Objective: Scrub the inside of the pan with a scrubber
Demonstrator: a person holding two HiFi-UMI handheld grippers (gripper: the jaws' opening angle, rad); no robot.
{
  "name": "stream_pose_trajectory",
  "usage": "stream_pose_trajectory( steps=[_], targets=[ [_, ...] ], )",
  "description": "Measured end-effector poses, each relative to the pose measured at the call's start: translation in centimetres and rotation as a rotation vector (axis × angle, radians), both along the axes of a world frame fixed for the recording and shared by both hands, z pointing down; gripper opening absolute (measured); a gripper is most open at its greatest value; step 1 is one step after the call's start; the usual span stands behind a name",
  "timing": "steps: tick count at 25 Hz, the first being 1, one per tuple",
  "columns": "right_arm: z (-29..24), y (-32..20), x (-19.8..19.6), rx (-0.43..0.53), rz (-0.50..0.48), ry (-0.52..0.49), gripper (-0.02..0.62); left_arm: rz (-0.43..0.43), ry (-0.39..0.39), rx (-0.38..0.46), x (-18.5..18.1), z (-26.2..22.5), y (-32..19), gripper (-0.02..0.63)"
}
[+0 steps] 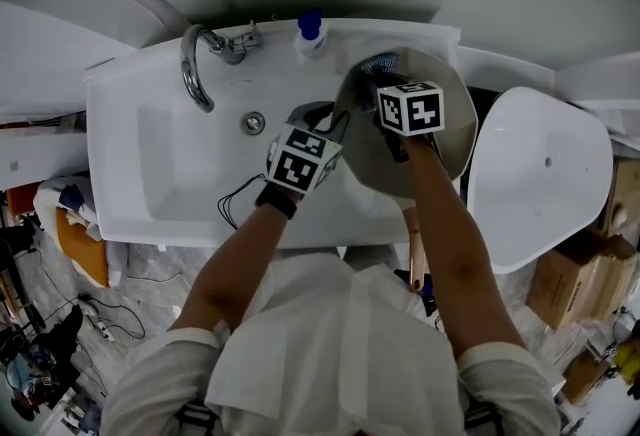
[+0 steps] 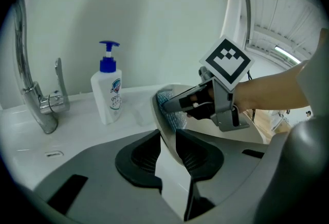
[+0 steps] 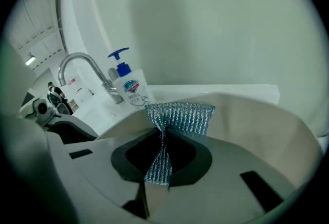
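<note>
A pale round pan (image 1: 440, 149) stands tilted on its edge over the right end of the white sink (image 1: 130, 144). My left gripper (image 1: 335, 124) is shut on the pan's near rim (image 2: 158, 115), which runs thin and upright between the two dark pads. My right gripper (image 1: 378, 76) reaches into the pan and is shut on a blue-grey mesh scrubber (image 3: 177, 115). The scrubber is pinched to a narrow waist between the jaws and fans out beyond them against the pan's inner wall (image 3: 267, 130). From the left gripper view the right gripper (image 2: 177, 105) presses the scrubber (image 2: 165, 98) near the pan's upper rim.
A chrome faucet (image 1: 195, 64) curves over the sink's back left, with the drain (image 1: 254, 123) below it. A soap pump bottle (image 1: 310, 34) with a blue top stands at the sink's back edge beside the pan. A white toilet lid (image 1: 545, 169) lies to the right.
</note>
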State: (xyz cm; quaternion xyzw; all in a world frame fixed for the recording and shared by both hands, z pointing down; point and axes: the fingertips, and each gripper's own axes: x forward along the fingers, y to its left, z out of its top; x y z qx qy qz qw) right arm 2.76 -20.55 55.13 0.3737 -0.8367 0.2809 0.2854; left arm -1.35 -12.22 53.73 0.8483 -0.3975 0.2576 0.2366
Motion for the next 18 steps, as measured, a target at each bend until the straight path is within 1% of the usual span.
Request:
stream_pose_trajectory(
  steps=[2, 4, 6, 8, 11, 14, 18],
  targets=[
    [-0.3, -1.7, 2.8, 0.022, 0.097, 0.026, 0.043, 0.002, 0.003, 0.005, 0.0, -0.2, -0.1, 0.103],
    [-0.4, -3.0, 5.7, 0.025, 0.186, 0.050, 0.043, 0.003, 0.005, 0.008, 0.0, -0.3, -0.1, 0.103],
    [-0.2, -3.5, 7.5, 0.029, 0.228, 0.073, 0.043, 0.006, 0.000, 0.007, 0.0, -0.1, -0.3, 0.103],
    [0.1, -3.4, 7.8, 0.035, 0.235, 0.080, 0.043, 0.007, -0.005, -0.002, 0.0, 0.0, -0.4, 0.101],
    [0.3, -2.7, 5.4, 0.012, 0.182, 0.008, 0.043, 0.005, -0.003, -0.007, 0.0, -0.1, -0.4, 0.100],
    [0.2, -1.6, 2.0, -0.003, 0.091, -0.048, 0.043, 0.000, 0.000, -0.019, 0.0, -0.2, -0.4, 0.097],
    [0.3, 1.5, -1.8, -0.062, -0.046, -0.129, 0.043, -0.001, 0.004, -0.024, 0.0, -0.1, -0.4, 0.097]
  ],
)
